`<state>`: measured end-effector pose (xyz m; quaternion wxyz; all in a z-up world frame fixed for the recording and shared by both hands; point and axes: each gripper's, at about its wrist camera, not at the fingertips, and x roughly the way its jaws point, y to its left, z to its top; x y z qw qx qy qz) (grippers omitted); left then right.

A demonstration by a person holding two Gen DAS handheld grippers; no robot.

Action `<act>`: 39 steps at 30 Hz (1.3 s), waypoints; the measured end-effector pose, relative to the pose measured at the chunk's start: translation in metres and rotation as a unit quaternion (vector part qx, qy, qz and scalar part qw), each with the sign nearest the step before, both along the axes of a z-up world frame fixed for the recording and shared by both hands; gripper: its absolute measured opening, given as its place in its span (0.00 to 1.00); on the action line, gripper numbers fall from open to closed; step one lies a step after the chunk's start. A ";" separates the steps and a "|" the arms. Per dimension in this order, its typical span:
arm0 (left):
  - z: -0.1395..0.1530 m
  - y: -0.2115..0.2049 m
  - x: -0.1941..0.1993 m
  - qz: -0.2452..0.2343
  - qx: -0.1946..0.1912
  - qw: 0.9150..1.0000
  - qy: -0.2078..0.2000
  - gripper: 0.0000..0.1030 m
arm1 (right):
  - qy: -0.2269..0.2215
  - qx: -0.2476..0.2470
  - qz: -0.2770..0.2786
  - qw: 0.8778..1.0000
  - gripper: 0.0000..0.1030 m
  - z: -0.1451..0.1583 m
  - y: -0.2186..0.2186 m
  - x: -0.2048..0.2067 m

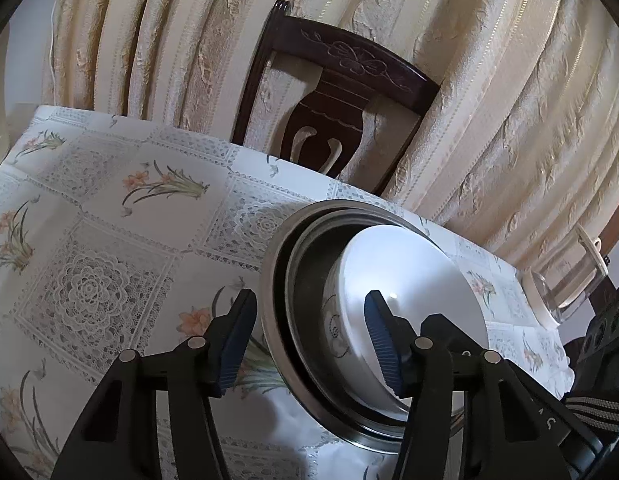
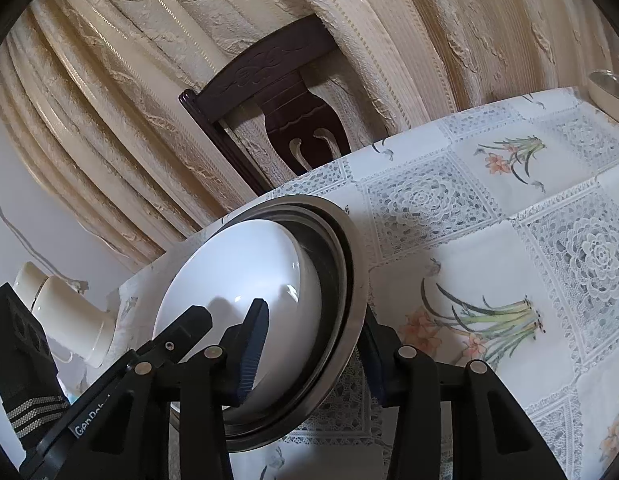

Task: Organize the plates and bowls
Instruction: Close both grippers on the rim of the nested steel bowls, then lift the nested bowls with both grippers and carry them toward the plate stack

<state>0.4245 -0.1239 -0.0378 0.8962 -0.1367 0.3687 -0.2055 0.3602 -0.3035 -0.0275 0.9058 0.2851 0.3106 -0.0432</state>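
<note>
A white bowl (image 1: 409,280) (image 2: 237,268) lies nested inside two steel bowls, a dark inner one (image 1: 309,264) and an outer one with a broad rim (image 1: 269,280) (image 2: 357,264). The stack is on the flowered tablecloth. My left gripper (image 1: 309,296) straddles the stack's left side, with one blue pad against the outer steel rim and the other inside the white bowl. My right gripper (image 2: 313,312) straddles the opposite side the same way, its outer finger half hidden behind the steel rim. Both are shut on the stack's wall.
The tablecloth (image 1: 109,240) (image 2: 509,280) spreads wide on both sides of the stack. A dark wooden chair (image 1: 341,80) (image 2: 277,80) stands behind the table before cream curtains. A glass jug with white fittings (image 1: 565,276) (image 2: 69,312) is beside the stack. A glass dish (image 2: 609,84) sits at the far right.
</note>
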 end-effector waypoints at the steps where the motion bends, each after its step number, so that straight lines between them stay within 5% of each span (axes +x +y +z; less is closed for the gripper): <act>1: 0.001 -0.001 -0.001 -0.001 -0.001 1.000 -0.001 0.50 | 0.000 0.001 0.000 1.000 0.45 0.000 0.000 0.001; 32: 0.006 -0.004 -0.006 -0.004 -0.005 1.000 -0.005 0.49 | 0.001 0.013 -0.004 1.000 0.42 0.000 -0.001 0.001; 39: 0.001 0.017 0.009 0.026 -0.044 0.999 0.018 0.52 | 0.001 0.010 -0.004 1.000 0.43 0.000 -0.001 0.001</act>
